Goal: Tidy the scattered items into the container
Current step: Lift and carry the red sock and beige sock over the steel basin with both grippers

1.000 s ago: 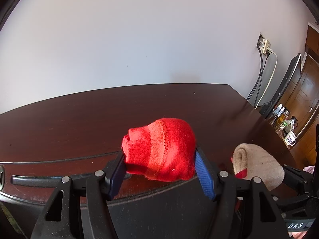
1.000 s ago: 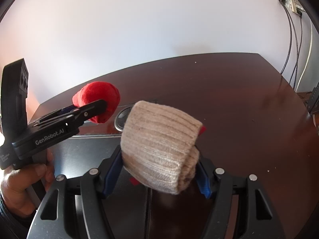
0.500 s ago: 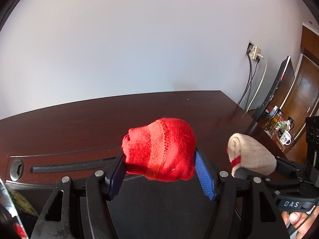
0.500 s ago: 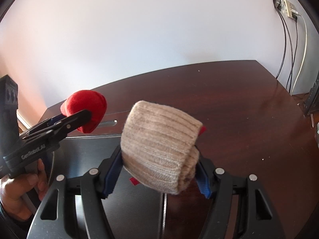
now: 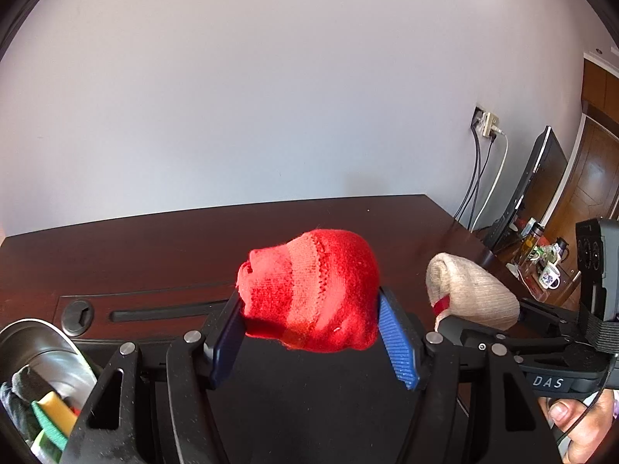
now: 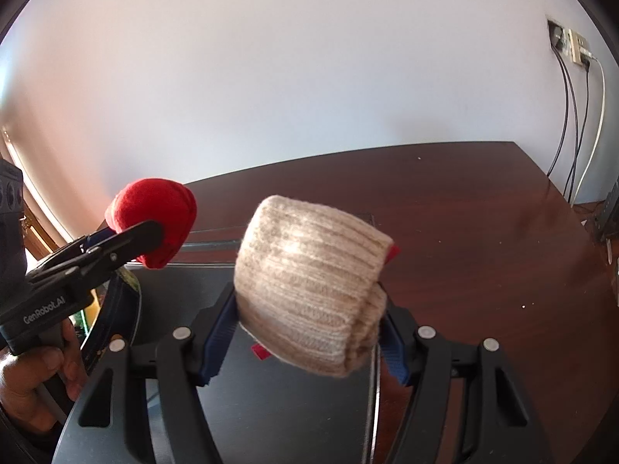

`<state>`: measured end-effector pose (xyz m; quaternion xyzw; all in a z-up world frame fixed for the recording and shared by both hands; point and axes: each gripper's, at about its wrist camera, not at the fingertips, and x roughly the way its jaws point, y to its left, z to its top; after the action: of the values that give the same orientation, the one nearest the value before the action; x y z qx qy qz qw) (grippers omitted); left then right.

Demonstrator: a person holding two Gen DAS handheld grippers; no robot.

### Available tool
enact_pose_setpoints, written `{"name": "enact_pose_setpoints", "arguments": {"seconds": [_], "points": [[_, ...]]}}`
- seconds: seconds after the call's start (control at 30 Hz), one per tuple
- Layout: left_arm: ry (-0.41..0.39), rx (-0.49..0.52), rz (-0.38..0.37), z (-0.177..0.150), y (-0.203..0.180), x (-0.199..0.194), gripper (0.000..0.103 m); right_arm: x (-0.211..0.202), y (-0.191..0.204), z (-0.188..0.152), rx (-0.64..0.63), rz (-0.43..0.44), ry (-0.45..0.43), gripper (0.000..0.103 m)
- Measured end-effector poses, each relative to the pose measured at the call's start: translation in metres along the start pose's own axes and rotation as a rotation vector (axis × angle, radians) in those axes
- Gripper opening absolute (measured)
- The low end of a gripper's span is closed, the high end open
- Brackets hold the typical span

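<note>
— What is each gripper holding?

— The left gripper point(image 5: 309, 321) is clamped on a rolled red sock point(image 5: 309, 290), its blue pads pressing both sides. The right gripper point(image 6: 305, 332) is clamped the same way on a rolled beige ribbed sock point(image 6: 309, 290) with a red tag showing underneath. Both socks are held up in the air above the dark wooden table point(image 6: 464, 212).

— Any writing you can read?

— "GenRobot.AI" in white on the side of the left gripper, seen from the right wrist view, and "DAS" on the right gripper's body in the left wrist view (the rest of that word is cut off).

— And the container?

— A round metal-rimmed container point(image 5: 46, 352) sits at the lower left of the left wrist view, with dark, green and yellow items inside. The socks are beside each other, apart from it.
</note>
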<state>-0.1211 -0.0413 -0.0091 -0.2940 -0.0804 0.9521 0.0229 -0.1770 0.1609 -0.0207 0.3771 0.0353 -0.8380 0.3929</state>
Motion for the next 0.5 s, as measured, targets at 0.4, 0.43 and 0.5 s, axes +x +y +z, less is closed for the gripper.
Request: {"name": "enact_pose_setpoints", "arguments": {"seconds": [0.4,0.43,0.5], "points": [[-0.054,-0.021,0.018,-0.004,0.018,-0.040,0.066,-0.009,0.030,0.002,-0.052,0.034,-0.021,0.067],[-0.056,-0.023,0.020,-0.004,0.021,-0.041,0.066,-0.009,0.033,0.001,-0.056,0.038,-0.023,0.067],[-0.065,-0.026,0.029,-0.005,0.022,-0.044,0.066,-0.010,0.040,-0.001,-0.066,0.045,-0.025,0.067]]}}
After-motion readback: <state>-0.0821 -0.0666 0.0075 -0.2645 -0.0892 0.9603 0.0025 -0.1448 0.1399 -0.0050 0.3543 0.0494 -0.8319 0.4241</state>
